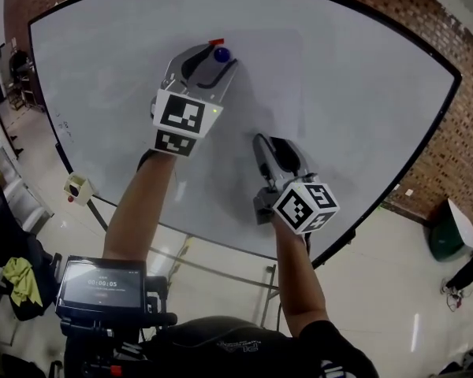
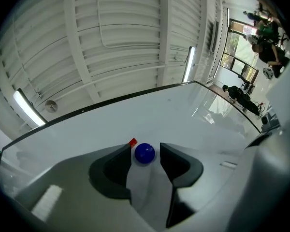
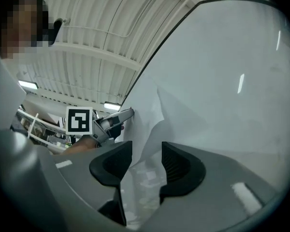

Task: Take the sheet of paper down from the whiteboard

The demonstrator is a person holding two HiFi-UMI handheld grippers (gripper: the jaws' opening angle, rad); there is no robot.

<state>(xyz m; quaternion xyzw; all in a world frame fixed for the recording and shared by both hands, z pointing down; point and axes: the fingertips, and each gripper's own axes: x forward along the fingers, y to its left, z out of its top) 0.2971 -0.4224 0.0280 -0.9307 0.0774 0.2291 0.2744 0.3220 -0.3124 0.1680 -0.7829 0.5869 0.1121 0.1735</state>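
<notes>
The paper (image 1: 268, 69) is pinned to the whiteboard (image 1: 363, 77) by a blue magnet (image 1: 221, 54) at its top edge. The left claw (image 2: 146, 148) is spread wide around that magnet, unpressed. The right claw (image 3: 146, 145) is likewise held wide, with the paper's lower part loose between its jaws.

Brick wall (image 1: 457, 148), glossy pale floor (image 1: 370, 290), timer screen (image 1: 102, 283), yellow-green cloth (image 1: 20, 276), perhaps a green bin (image 1: 444, 239).

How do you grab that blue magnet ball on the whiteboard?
Pinch the blue magnet across its round sides, coming straight at the whiteboard from the front. It is a small ball standing out from the flat board, so probably only its sides offer grip.
</notes>
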